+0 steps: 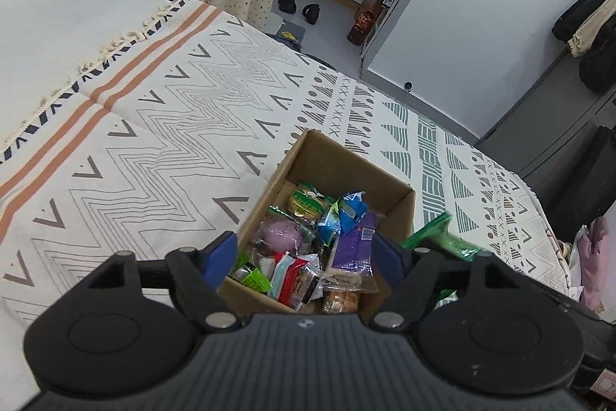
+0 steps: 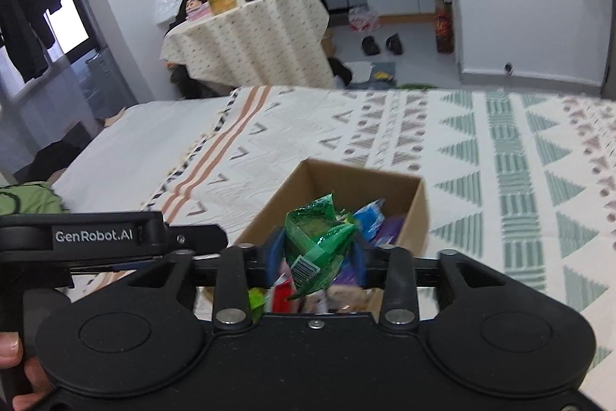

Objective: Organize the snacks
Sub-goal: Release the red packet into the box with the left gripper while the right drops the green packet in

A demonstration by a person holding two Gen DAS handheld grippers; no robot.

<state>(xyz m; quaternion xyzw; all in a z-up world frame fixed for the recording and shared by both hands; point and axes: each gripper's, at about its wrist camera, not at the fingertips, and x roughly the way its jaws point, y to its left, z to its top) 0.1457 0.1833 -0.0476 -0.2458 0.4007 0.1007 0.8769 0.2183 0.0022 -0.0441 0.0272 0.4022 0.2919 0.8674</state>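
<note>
A brown cardboard box (image 1: pixel 348 156) (image 2: pixel 417 214) sits on the patterned bed cover, filled with several wrapped snacks: a blue packet (image 1: pixel 348 208), a purple packet (image 1: pixel 354 245), a pink one (image 1: pixel 279 235) and a red-and-white one (image 1: pixel 294 274). My left gripper (image 1: pixel 308 257) hangs open above the box's near end, nothing between its blue pads. My right gripper (image 2: pixel 317 257) is shut on a green snack packet (image 2: pixel 315 241), held just above the box's near side. That green snack packet (image 1: pixel 439 237) also shows at the right of the left wrist view, blurred.
The bed cover (image 1: pixel 173 110) stretches left and beyond the box. A round table with a dotted cloth (image 2: pixel 250 33) carrying bottles stands past the bed. Shoes (image 2: pixel 381 45) lie on the floor. A hand (image 2: pixel 15 364) grips the left gripper's handle at lower left.
</note>
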